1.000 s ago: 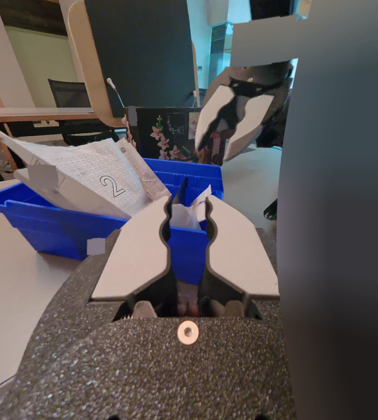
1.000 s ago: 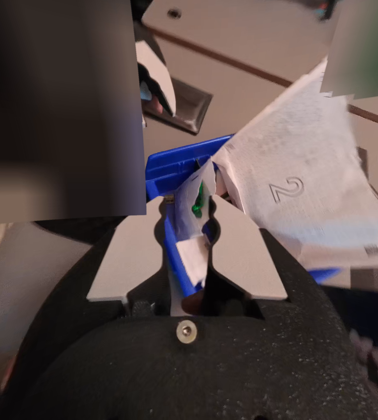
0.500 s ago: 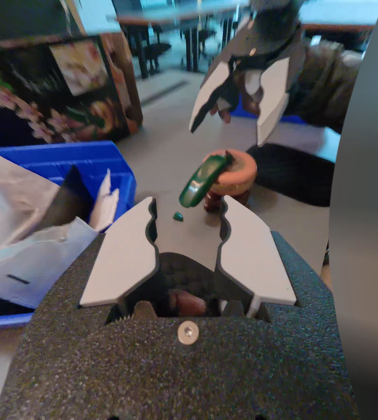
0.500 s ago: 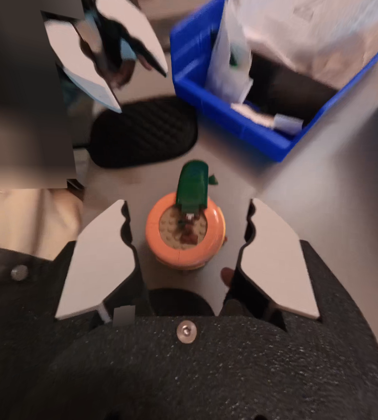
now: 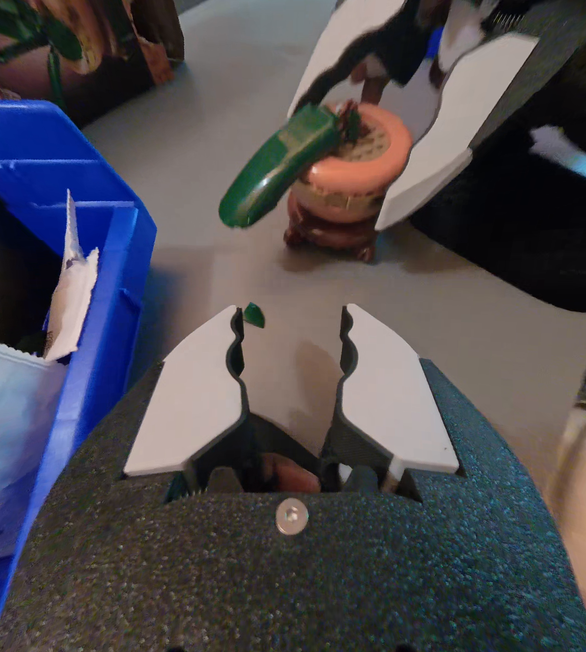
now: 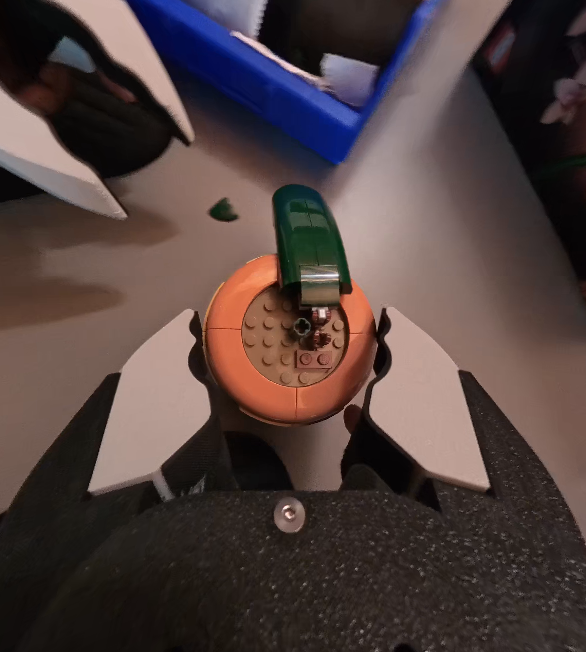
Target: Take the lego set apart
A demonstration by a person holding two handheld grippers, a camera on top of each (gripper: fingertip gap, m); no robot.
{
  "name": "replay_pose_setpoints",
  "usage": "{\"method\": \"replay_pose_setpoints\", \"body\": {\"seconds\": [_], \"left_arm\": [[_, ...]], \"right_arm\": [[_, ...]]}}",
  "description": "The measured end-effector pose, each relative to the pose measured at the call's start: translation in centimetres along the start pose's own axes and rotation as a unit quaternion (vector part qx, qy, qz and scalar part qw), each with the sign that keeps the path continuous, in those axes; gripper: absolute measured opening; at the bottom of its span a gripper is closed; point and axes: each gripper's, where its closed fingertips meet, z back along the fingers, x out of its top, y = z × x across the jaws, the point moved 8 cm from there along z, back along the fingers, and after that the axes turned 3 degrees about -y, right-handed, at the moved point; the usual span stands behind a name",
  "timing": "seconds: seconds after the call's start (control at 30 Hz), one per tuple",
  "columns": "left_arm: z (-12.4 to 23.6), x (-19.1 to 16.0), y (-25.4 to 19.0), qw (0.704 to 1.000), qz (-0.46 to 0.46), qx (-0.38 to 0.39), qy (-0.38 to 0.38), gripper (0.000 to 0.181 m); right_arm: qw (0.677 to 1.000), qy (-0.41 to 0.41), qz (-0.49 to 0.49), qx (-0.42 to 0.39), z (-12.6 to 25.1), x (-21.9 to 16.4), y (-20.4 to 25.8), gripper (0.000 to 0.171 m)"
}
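The lego set is a round orange flowerpot (image 6: 249,388) on a brown base, with a tan studded top and one dark green leaf (image 6: 305,240) sticking out. It stands on the grey table and also shows in the left wrist view (image 5: 351,169). My right gripper (image 6: 288,314) is open and straddles the pot from above, one finger close to each side of the rim. My left gripper (image 5: 291,314) is open and empty, low over the table a short way from the pot. A small loose green piece (image 5: 254,314) lies by its left fingertip.
A blue bin (image 5: 108,229) holding torn white paper bags stands left of my left gripper. A dark box printed with flowers (image 5: 73,53) stands behind it. A black mat (image 5: 531,229) lies right of the pot. The small loose green piece (image 5: 254,314) is about 5 cm from my left fingertips. My right wrist view (image 6: 224,211) looks at it from another angle.
Both grippers have left the blue bin and swung over to the pot. My right gripper has come down around the pot. My left gripper has moved closer to it.
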Motion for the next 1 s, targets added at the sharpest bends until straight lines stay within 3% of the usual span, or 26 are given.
{"method": "replay_pose_setpoints", "body": {"seconds": [0.1,0.3,0.47,0.67,0.77,0.9,1.0], "left_arm": [[-1.8,-0.1,1.2,0.997,-0.022,0.039,0.062,0.046],[-3.8,-0.8,1.9,0.991,-0.001,0.017,0.134,0.033],[-4.1,-1.0,2.1,0.990,0.008,0.008,0.138,0.015],[-3.8,-0.8,2.1,0.992,0.003,0.008,0.124,0.015],[-1.5,0.2,2.4,0.996,0.011,0.025,0.079,0.015],[5.4,3.8,5.5,0.993,-0.013,0.118,0.018,0.015],[9.3,5.7,8.9,0.981,-0.048,0.178,0.052,0.015]], "right_arm": [[0.999,-0.017,-0.017,-0.028,0.1,-0.5,-1.5,0.093],[0.994,-0.099,-0.027,-0.035,0.4,-0.9,-2.0,0.089],[0.981,-0.177,-0.057,-0.048,2.0,-0.8,-3.3,0.083],[0.973,-0.209,-0.085,-0.039,1.4,-1.9,-4.0,0.081],[0.965,-0.241,-0.099,-0.037,2.1,-1.9,-4.4,0.080],[0.955,-0.274,-0.116,-0.015,2.5,-1.7,-4.3,0.079],[0.960,-0.261,-0.104,-0.021,2.2,-1.8,-4.2,0.079]]}}
